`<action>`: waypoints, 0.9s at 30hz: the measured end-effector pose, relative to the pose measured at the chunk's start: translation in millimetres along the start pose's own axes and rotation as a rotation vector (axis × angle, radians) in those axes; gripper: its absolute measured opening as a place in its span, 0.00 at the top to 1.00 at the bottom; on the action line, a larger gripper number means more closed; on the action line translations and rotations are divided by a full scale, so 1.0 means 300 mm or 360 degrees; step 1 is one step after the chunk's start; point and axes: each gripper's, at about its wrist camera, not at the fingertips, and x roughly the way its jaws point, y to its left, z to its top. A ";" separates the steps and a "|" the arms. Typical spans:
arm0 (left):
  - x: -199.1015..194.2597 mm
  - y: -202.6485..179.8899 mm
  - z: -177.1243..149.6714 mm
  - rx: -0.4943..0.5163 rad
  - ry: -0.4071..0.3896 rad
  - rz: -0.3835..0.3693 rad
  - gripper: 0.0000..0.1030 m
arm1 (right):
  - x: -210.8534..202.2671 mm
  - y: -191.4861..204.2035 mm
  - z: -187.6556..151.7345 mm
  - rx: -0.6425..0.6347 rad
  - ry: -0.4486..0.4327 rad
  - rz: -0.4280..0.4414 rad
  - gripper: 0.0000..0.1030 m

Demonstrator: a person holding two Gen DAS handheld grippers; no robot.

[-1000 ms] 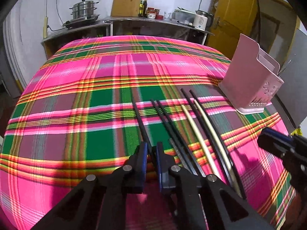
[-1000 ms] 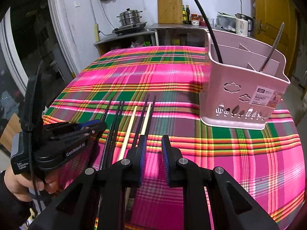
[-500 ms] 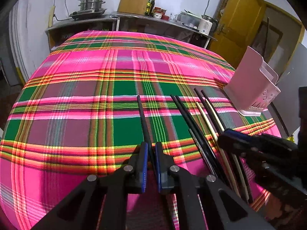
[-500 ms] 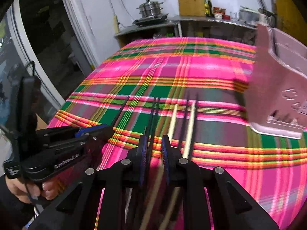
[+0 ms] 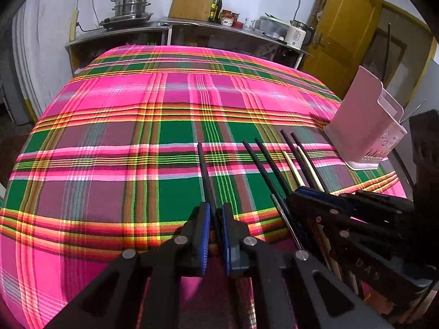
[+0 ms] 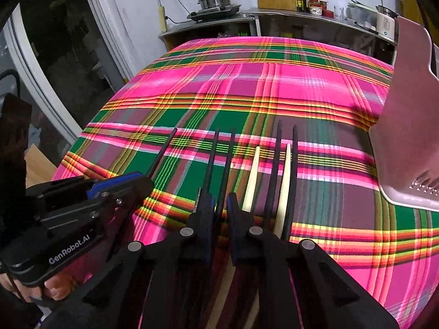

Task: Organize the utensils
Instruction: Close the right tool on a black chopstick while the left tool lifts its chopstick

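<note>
Black chopstick (image 5: 205,176) pinched in left gripper (image 5: 216,220) — sticks out ahead. Right gripper (image 6: 220,209) closing on a black pair (image 6: 219,170); pale chopsticks (image 6: 252,178) just right, pink basket (image 6: 406,126) farther right.

The far half and the left side of the tabletop covered by the pink, green and yellow plaid cloth (image 5: 115,137) lie bare, wide enough for a hand to cross. Near the front edge a row of long thin black and cream chopsticks (image 6: 277,164) lies side by side, with only narrow strips of cloth between them. To the right of the row, near but apart, stands the tall pink plastic utensil basket (image 5: 365,126), walling off that side. The left gripper (image 6: 120,183) and the right gripper (image 6: 219,205) sit close together over the row's near ends, crowding the front edge.
</note>
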 end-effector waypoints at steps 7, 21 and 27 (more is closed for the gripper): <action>0.020 -0.023 0.026 0.0064 0.0025 0.0032 0.87 | 0.013 0.010 0.019 -0.0019 0.0032 -0.0047 0.92; -0.129 0.000 0.079 -0.0003 -0.0081 -0.0056 0.95 | -0.118 -0.015 0.045 0.0047 -0.0098 0.0005 0.94; -0.265 -0.027 0.108 0.0037 -0.0188 -0.0095 0.95 | -0.259 -0.019 0.053 0.0075 -0.0227 0.0022 0.94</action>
